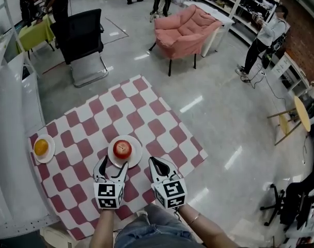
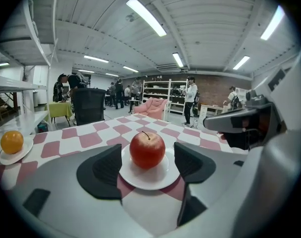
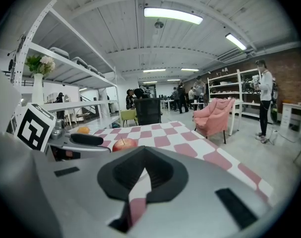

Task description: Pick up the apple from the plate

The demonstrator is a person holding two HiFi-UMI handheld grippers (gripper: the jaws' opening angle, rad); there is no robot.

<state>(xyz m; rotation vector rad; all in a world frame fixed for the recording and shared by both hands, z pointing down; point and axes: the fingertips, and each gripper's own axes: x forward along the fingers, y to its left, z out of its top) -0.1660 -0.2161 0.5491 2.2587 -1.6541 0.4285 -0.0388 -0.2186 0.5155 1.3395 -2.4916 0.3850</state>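
Head view: a grey floor [image 1: 224, 112] fills most of the picture, with a table under a red-and-white checked cloth [image 1: 141, 112] at lower left. Well beyond the table stand a pink armchair [image 1: 185, 27] and a black chair [image 1: 82, 35].

Near the cloth's front edge, the left gripper [image 1: 114, 162] and right gripper [image 1: 154, 160] lie side by side, both pointing away from the person. The left gripper's tips reach the near rim of a white plate [image 1: 135, 151]. The right gripper lies just right of that plate, over the cloth.

The left gripper view shows its jaws standing wide. The plate lies across the gap, and the pads touch neither it nor the fruit on it. The right gripper view shows its jaws closed, tips together, with a sliver of cloth visible through the slit behind them.

The apple [image 1: 122, 149], red with its stem up, sits in the middle of the plate, just ahead of the left gripper's tips and in line with its gap.

At the cloth's left edge a smaller plate [image 1: 49, 151] holds an orange [image 1: 41, 146], well apart from both grippers.
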